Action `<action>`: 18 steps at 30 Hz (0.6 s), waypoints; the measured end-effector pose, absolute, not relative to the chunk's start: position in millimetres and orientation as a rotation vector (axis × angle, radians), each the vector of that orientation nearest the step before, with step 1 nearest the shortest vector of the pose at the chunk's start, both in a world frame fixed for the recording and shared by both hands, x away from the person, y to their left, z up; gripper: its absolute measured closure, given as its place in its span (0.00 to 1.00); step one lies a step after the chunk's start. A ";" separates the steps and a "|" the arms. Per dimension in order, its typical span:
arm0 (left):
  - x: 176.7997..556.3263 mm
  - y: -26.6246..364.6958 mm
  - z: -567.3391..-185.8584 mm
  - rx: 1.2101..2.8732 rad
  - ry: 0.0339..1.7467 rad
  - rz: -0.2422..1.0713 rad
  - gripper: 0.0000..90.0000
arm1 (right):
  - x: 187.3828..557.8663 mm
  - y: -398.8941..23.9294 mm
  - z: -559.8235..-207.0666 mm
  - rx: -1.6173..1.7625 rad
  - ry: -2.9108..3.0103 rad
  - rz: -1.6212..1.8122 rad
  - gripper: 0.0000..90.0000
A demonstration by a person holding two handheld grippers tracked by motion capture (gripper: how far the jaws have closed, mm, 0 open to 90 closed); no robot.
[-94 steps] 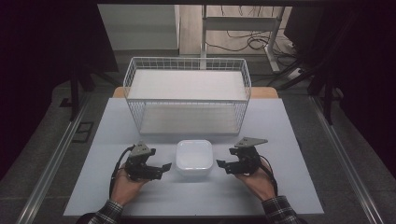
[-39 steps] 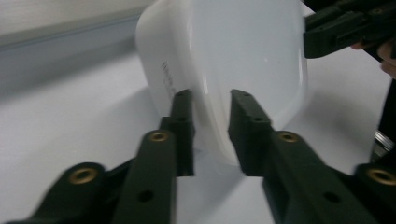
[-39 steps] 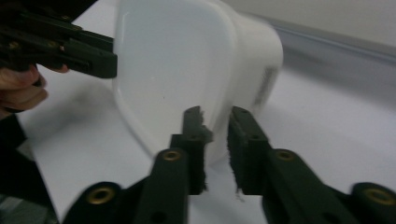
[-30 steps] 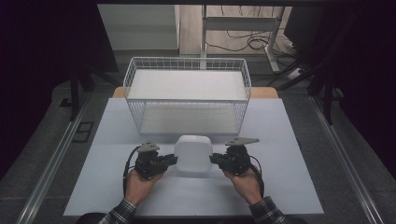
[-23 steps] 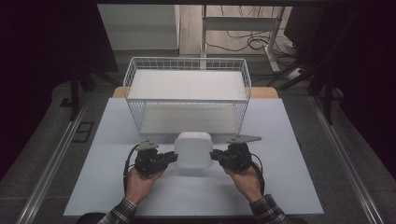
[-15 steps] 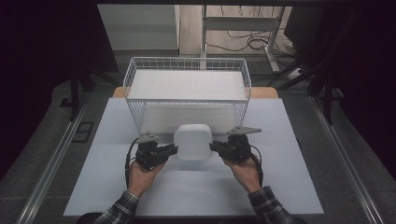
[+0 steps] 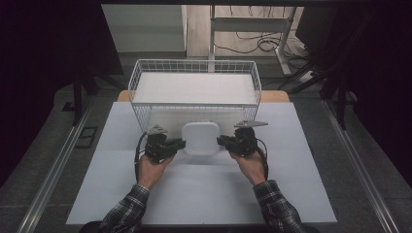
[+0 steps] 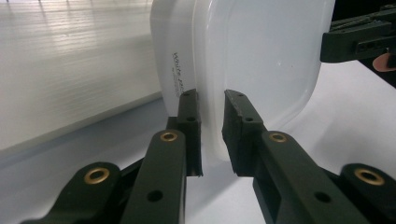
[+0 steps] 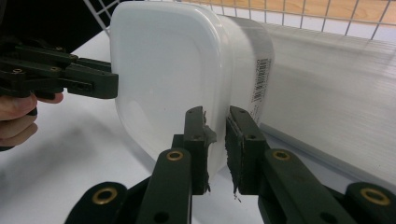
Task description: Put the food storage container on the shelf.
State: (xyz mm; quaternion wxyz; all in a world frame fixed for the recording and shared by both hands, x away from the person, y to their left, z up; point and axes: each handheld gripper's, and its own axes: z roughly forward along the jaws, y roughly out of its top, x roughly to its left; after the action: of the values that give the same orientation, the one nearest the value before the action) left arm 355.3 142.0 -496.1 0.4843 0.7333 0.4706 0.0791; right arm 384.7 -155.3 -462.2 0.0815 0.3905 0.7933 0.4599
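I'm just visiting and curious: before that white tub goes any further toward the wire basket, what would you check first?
1. Left gripper clamped on the white tub's rim: ok.
2. Right gripper clamped on the opposite rim: ok.
3. Tub off the table, tilted on edge between both grippers: ok.
4. Tub high enough to clear the wire basket's front wall: not ok.
5. Free space in the basket: ok.
6. Tub empty: cannot tell.

Lab-type recording bay: white table (image 7: 204, 194) ringed by dark curtains, metal floor rails (image 7: 53, 174), loose cables (image 7: 252, 44) on floor behind, desk frame (image 7: 252, 24) beyond.
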 end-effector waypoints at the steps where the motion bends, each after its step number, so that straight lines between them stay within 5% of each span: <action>1: 359.0 141.8 -496.4 1.785 1.155 0.197 0.86 | 389.0 -154.8 -464.4 1.181 2.370 1.376 0.87; 18: 373.2 142.4 -502.4 1.771 1.207 0.196 0.86 | 412.9 -149.0 -478.7 1.259 2.381 1.360 0.84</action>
State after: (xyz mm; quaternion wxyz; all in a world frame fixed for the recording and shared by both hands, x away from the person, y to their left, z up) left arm 373.2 142.4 -502.4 0.4747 0.7243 0.4935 0.0803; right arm 412.9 -149.0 -478.7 0.0624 0.4164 0.7876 0.4500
